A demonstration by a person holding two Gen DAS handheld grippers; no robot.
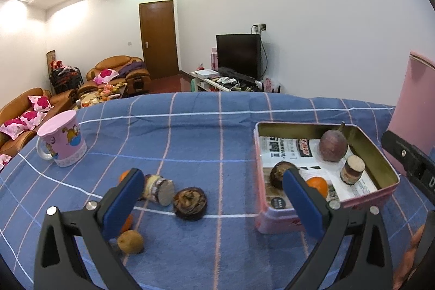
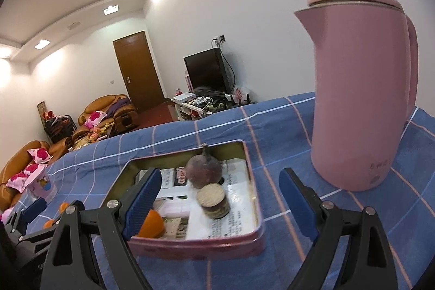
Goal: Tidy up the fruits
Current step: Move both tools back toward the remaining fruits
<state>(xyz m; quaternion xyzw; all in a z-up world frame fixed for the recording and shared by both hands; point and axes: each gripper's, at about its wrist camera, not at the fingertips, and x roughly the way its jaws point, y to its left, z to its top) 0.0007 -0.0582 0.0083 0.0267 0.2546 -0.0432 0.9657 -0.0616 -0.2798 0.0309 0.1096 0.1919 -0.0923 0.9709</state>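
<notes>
Pink tin [image 1: 280,220] at right of the left view already holds several fruits; a dark mangosteen [image 1: 190,203] lies centre on the table [image 1: 217,132]. Left tongs [image 1: 214,197] and right tongs [image 2: 220,199] gape wide, empty. Next: left tongs close on the mangosteen.

Black gripper [image 1: 212,197] frames, blue finger pads [image 2: 295,201], silver screws [image 1: 334,205]

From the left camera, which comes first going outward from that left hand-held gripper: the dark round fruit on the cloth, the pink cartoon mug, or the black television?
1. Dark round wrinkled fruit, on the blue checked cloth between the left hand-held gripper's fingers.
2. Pink cartoon mug, farther back on the left.
3. Black flat television, across the room against the white wall.
</notes>
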